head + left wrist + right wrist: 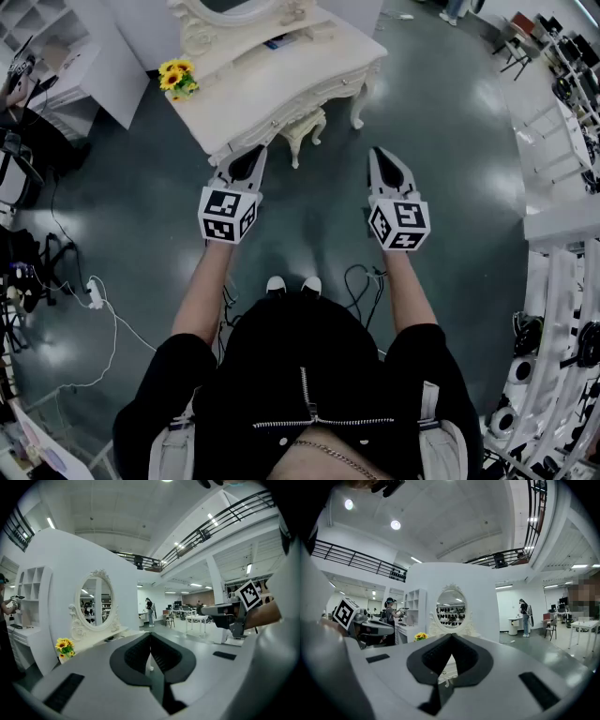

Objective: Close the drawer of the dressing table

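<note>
We stand on the dark floor (309, 234) and hold both grippers out in front of us. The white dressing table (281, 89) is far ahead, a bit to the left. Its oval mirror (97, 599) is at the far side. Yellow flowers (176, 77) sit on its left end. A small white stool (305, 127) is tucked under the near side.

The left gripper (255, 152) points at the near edge of the table, and its tip is near that edge. Its jaws are pressed together with nothing between them. The right gripper (380, 155) is off to the right, over bare floor. Its jaws are pressed together too, and it holds nothing.

The drawer is somewhere in the table's near side, but we cannot make it out well enough to tell whether it is open.
</note>
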`<state>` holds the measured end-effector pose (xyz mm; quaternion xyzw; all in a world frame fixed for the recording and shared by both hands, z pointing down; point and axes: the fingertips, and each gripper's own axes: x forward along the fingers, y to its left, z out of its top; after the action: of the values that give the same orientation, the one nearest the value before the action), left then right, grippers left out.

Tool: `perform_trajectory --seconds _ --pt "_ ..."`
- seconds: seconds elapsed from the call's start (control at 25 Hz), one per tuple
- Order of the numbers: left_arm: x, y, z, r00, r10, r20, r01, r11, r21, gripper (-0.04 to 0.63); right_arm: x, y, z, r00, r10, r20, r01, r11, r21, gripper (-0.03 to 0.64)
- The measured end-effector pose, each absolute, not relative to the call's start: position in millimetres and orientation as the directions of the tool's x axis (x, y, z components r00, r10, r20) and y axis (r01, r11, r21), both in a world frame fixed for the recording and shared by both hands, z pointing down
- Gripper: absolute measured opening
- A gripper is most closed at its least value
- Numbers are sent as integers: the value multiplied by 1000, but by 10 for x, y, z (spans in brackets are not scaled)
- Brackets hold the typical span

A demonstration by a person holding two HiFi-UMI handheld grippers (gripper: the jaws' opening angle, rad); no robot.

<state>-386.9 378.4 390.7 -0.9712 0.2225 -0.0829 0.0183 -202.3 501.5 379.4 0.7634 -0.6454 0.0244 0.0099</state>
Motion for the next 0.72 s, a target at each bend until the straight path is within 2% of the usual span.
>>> perform_trajectory --seconds 0.72 --pt "-3626 3924 4101 869 -460 184 -463 -886 -31 21 -1810 5028 3968 88 -995 55 -995 -91 -45 5"
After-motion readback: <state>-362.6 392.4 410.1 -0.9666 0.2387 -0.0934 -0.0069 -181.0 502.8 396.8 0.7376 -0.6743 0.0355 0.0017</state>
